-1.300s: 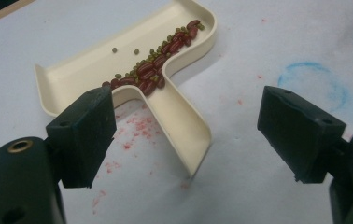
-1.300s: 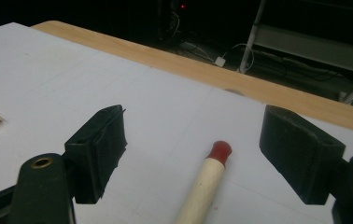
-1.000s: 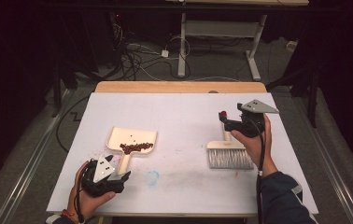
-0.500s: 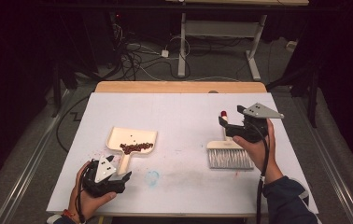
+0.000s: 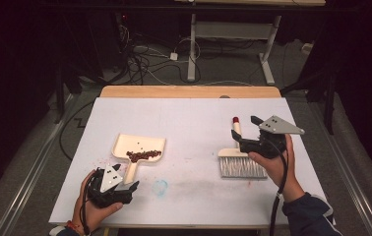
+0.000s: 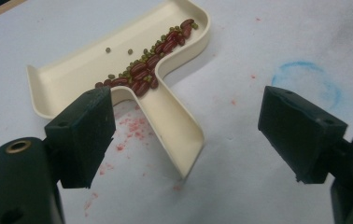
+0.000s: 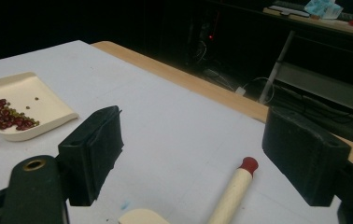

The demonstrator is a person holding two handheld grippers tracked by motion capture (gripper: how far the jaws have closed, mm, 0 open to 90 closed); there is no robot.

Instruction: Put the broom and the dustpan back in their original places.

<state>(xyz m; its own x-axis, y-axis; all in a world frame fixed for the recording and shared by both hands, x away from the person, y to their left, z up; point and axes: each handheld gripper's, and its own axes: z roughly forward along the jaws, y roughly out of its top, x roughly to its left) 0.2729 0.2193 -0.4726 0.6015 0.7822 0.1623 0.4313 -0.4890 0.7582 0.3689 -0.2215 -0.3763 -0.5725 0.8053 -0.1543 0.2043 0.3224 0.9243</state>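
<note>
Black two-jaw left gripper (image 5: 131,187), right gripper (image 5: 234,132) — grey triangular plates, trailing black cables, dark blue sleeve (image 5: 308,215)

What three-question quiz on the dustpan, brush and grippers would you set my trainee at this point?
1. True or false: the left gripper is shut on the dustpan handle.
2. What lies in the dustpan? A) beans B) screws C) coins
3. The brush handle ends in a ____ tip, with the right gripper open above it.

Key: 1 false, it is open; 2 A; 3 red.
</note>
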